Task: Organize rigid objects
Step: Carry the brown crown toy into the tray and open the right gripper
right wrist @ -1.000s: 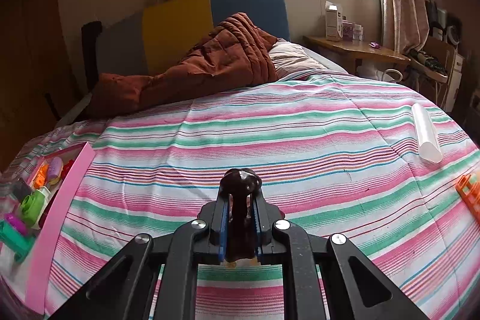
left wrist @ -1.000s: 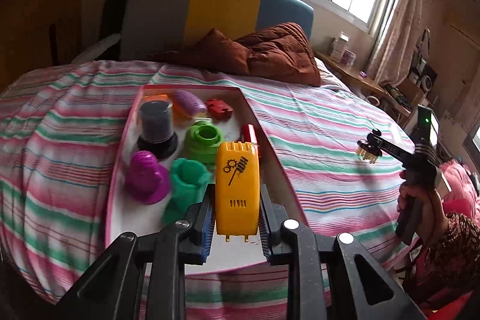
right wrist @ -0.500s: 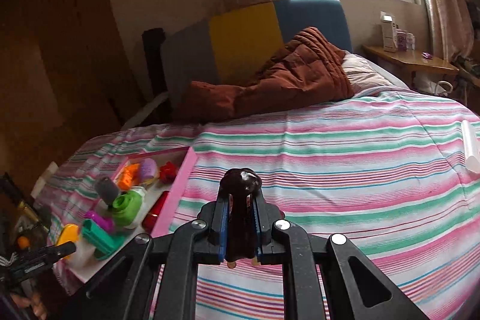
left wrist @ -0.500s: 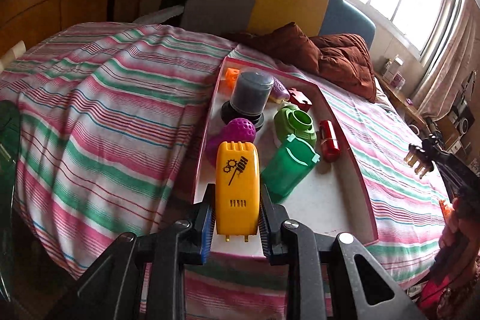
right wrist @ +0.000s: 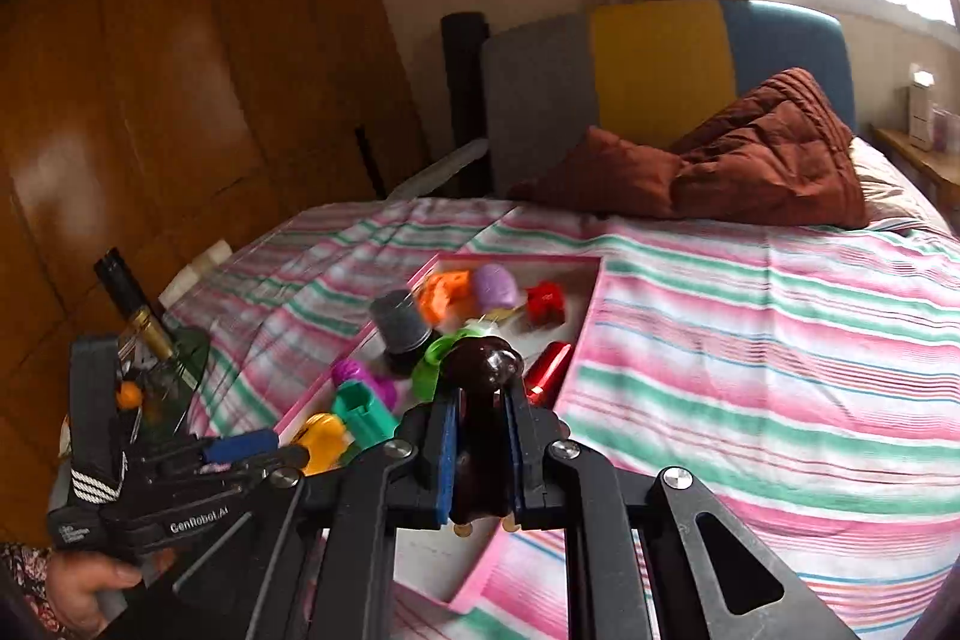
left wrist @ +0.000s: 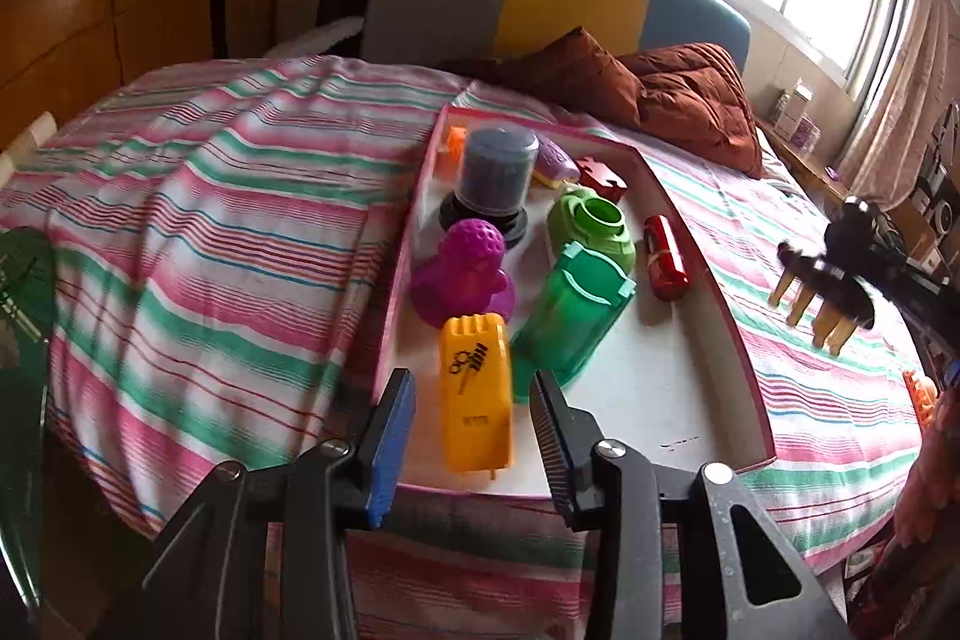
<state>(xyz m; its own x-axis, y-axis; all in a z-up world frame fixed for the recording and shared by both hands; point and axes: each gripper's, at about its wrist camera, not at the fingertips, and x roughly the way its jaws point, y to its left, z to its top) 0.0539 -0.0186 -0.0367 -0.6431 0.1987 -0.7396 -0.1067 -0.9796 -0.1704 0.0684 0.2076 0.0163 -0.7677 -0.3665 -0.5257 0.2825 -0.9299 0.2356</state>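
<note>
A pink-rimmed white tray [left wrist: 660, 388] lies on the striped bed. My left gripper [left wrist: 474, 421] is open at the tray's near edge. The yellow toy block [left wrist: 476, 397] lies on the tray between its jaws, not gripped. The block also shows in the right wrist view [right wrist: 321, 439]. My right gripper [right wrist: 480, 460] is shut on a dark brown toy [right wrist: 483, 400] with tan pegs. It holds the toy in the air by the tray's right side, where it shows in the left wrist view [left wrist: 822, 289].
On the tray are a grey cylinder [left wrist: 495, 175], a purple bumpy toy [left wrist: 465, 271], a green cup [left wrist: 573, 319], a lime ring [left wrist: 594, 226], a red tube [left wrist: 665, 256] and small pieces behind. A brown quilt [left wrist: 660, 100] lies at the bedhead. A bottle [right wrist: 141, 322] stands left of the bed.
My left gripper has opened and let go of the yellow block, which now lies on the tray. My right gripper has swung left toward the tray with the brown toy.
</note>
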